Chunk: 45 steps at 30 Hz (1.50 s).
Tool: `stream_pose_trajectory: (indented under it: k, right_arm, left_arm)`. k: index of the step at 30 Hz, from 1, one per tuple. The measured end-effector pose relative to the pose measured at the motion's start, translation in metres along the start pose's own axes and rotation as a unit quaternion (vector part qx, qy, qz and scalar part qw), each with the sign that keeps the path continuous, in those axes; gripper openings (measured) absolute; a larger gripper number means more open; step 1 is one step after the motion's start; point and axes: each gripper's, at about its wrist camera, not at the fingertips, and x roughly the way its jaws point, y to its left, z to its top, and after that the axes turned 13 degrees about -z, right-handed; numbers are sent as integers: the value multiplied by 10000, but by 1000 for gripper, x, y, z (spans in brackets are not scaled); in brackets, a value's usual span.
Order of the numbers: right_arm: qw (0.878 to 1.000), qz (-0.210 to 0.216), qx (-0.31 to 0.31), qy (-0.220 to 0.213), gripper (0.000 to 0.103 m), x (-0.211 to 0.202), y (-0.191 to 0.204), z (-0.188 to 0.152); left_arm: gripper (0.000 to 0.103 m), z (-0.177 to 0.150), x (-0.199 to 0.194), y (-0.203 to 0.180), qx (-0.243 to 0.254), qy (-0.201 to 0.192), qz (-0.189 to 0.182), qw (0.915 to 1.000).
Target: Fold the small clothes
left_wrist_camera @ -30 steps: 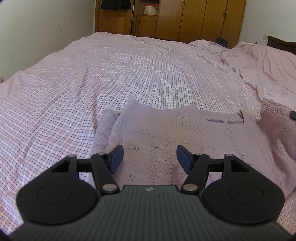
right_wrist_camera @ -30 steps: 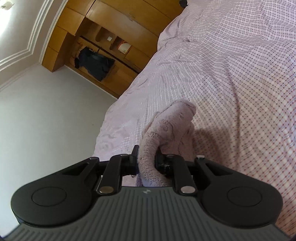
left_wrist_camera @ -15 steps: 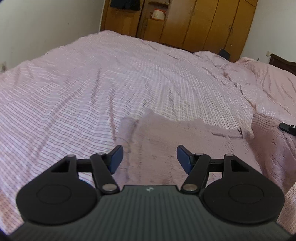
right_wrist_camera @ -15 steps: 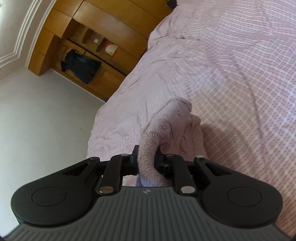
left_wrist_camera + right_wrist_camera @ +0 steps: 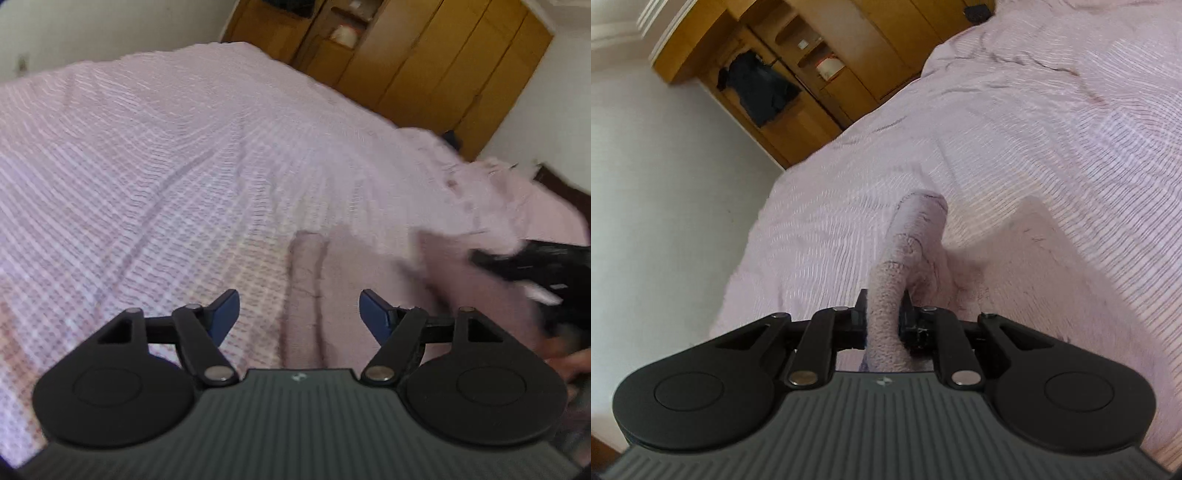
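Right wrist view shows my right fingers (image 5: 882, 314) clamped on a sleeve of the mauve knitted jumper (image 5: 916, 236) lying on the bed (image 5: 1052, 147), while my left fingers (image 5: 299, 314), just opening wider, hold nothing; I should carry the sleeve across low and lay it flat.

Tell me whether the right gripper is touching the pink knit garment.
Touching. The right wrist view shows the right gripper shut on a bunched fold of the pink knit garment, with both pads pressed against the fabric and no gap.
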Motion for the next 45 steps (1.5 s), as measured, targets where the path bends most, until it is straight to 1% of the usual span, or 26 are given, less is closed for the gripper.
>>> stream_pose_trajectory:
  k: [4, 7, 10, 11, 13, 15, 18, 19, 20, 21, 22, 23, 24, 27, 30, 33, 35, 36, 37, 38, 39, 40, 41, 44, 45]
  right_arm:
    - [9995, -47, -286, -91, 15, 8, 42, -42]
    - [9995, 24, -305, 32, 15, 16, 61, -67]
    - [9991, -32, -419, 59, 15, 23, 76, -85]
    - [9987, -72, -508, 73, 15, 27, 79, -89]
    - [9978, -155, -558, 319, 17, 36, 82, -95]
    - [9983, -22, -286, 506, 26, 39, 79, -99]
    - [9981, 77, -273, 539, 28, 36, 82, -96]
    - [9980, 176, -268, 543, 28, 35, 84, -93]
    - [9973, 377, -245, 575, 32, 35, 84, -90]
    - [9954, 667, -219, 646, 39, 34, 83, -88]
    - [9910, 1076, -245, 756, 41, 35, 84, -87]
    - [9876, 1320, -260, 814, 43, 36, 83, -84]
    - [9866, 1394, -284, 796, 43, 34, 84, -84]
    - [9885, 1288, -486, 628, 47, 26, 84, -80]
    - [9881, 1281, -640, 554, 48, 15, 68, -72]
    - [9872, 1238, -976, 250, 51, -13, 39, -68]
    - [9849, 1164, -1284, -4, 55, -35, 16, -68]
    - [9838, 1076, -1428, -147, 58, -43, 4, -67]
    - [9821, 952, -1598, -301, 59, -54, -9, -70]
    - [9809, 764, -1735, -443, 60, -60, -20, -71]
    - [9798, 571, -1838, -545, 60, -69, -30, -75]
    - [9789, 369, -1914, -619, 60, -78, -41, -78]
    - [9786, 268, -1933, -646, 60, -86, -50, -80]
    - [9793, 128, -1917, -631, 61, -98, -72, -84]
    - [9795, 63, -1922, -605, 61, -99, -76, -86]
  left_arm:
    - [73, 0, -1, 12, -113, 15, 211, 9997]
    - [73, 1, -4, 17, -212, 25, 265, 9994]
    - [73, 1, -7, 16, -180, 29, 309, 9994]
    - [73, 1, -6, 16, -182, 47, 289, 9994]
    - [73, 2, -6, 16, -179, 73, 277, 9994]
    - [73, 2, -6, 16, -150, 84, 311, 9994]
    - [73, 2, -4, 16, -179, 68, 302, 9994]
    - [73, 2, -4, 16, -201, 79, 297, 9993]
    - [73, 2, -4, 16, -199, 89, 286, 9994]
    - [73, 2, -4, 16, -190, 87, 283, 9994]
    - [73, 2, -5, 15, -186, 75, 298, 9994]
    - [73, 2, -5, 15, -196, 60, 314, 9993]
    - [73, 2, -5, 15, -206, 53, 305, 9993]
    - [73, 3, -5, 15, -265, 124, 295, 9991]
    - [73, 8, -6, 10, -260, 231, 184, 9992]
    - [73, 10, -12, -4, -8, 245, -22, 9997]
    - [72, 9, -14, -8, -27, 372, -257, 9990]
    - [65, 8, -16, -10, -73, 377, -444, 9983]
    - [54, 8, -19, -12, -61, 369, -591, 9975]
    - [36, 8, -21, -15, -16, 407, -726, 9965]
    - [33, 7, -21, -18, 33, 459, -753, 9961]
    - [33, 6, -22, -21, 85, 471, -703, 9964]
    - [33, 5, -23, -23, 120, 489, -644, 9966]
    - [37, 3, -22, -30, 160, 620, -358, 9973]
    - [45, 1, -21, -29, 182, 686, -295, 9970]
